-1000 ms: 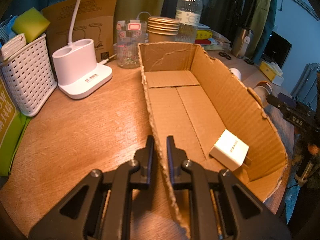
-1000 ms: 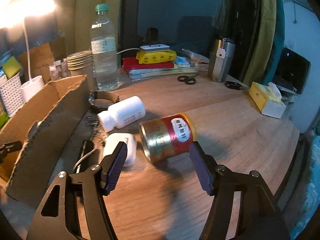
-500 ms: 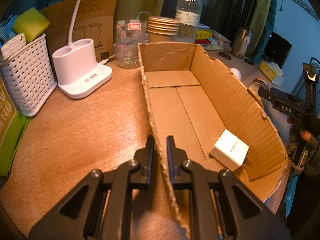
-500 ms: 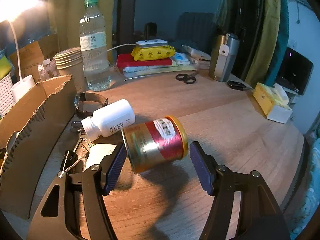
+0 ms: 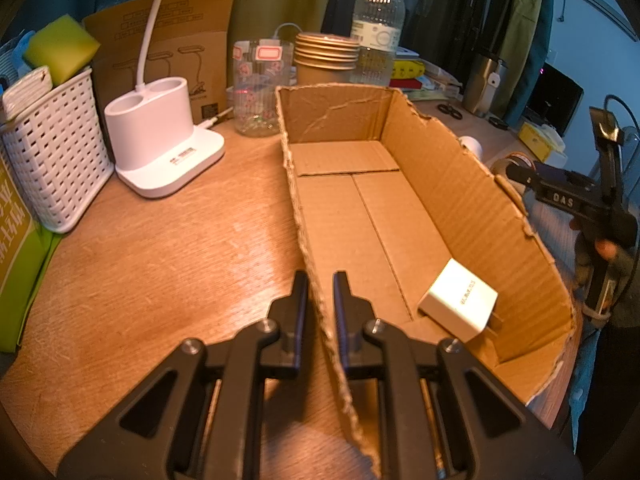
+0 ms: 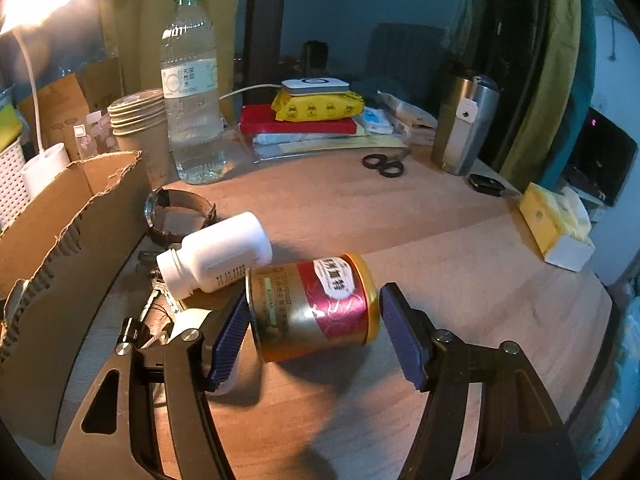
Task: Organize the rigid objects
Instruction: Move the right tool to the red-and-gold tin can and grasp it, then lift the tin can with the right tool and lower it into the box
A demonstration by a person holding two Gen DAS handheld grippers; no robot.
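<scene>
- Two grippers show: the left gripper [image 5: 321, 292] has its fingers clamped on the near wall of the box [image 5: 472, 216].
- Right gripper [image 6: 312, 332] has fingers spread around the can [image 6: 312, 308], which lies on its side on the tabletop [image 6: 460, 248]; whether the left pad touches it is unclear.
- White bottle [image 6: 216, 256] lies touching the can.
- White block [image 5: 460, 306] sits inside the box.

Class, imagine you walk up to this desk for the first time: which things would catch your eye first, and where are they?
A gold and red tin lies on its side between the open fingers of the right gripper, a white bottle tipped over just behind it. The left gripper pinches the near wall of a torn cardboard box, which holds one small white box.
</scene>
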